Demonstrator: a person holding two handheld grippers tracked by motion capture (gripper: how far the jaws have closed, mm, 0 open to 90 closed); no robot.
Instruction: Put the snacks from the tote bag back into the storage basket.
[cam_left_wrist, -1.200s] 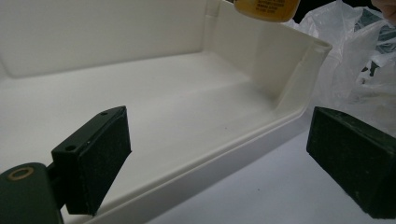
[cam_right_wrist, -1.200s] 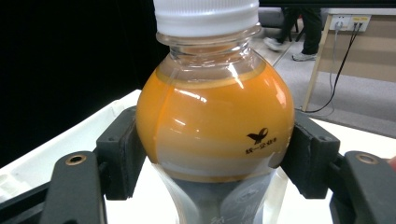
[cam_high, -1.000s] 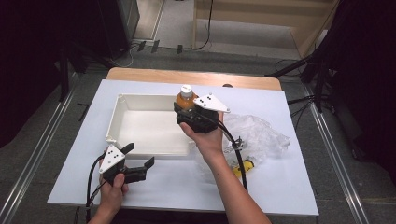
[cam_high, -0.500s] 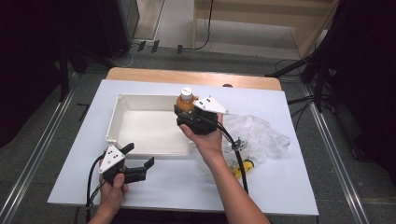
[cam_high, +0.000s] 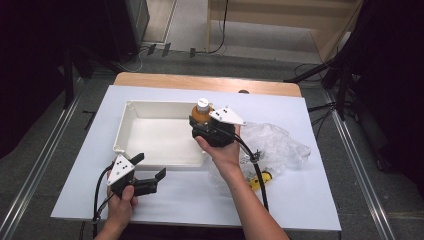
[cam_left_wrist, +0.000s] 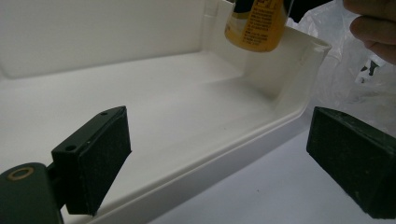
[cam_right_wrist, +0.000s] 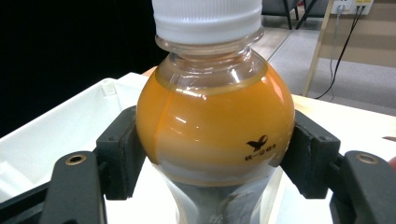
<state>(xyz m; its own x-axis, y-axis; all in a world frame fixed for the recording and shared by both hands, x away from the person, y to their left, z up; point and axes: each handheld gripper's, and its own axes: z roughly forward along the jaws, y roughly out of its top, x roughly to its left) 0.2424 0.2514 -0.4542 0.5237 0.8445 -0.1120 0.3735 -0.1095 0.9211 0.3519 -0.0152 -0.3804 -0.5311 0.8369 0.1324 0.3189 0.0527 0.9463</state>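
Two grippers in play here. The right gripper (cam_high: 202, 119) has its jaws clamped around an orange bottle (cam_high: 201, 111), pads squeezing the round shoulder on both sides; you can see it best in the right gripper view (cam_right_wrist: 215, 140). The bottle hangs upright over the right end of the white bin (cam_high: 131, 131), its bottom clear of the floor inside in the left gripper view (cam_left_wrist: 258, 25). The left gripper (cam_high: 150, 171) sits at the near left, just outside the bin's near wall, jaws wide apart with nothing between them. A crumpled plastic bag (cam_high: 277, 145) lies right of the bin. Compared to a second ago, pretty much nothing differs: same bottle position, same left gripper spot.
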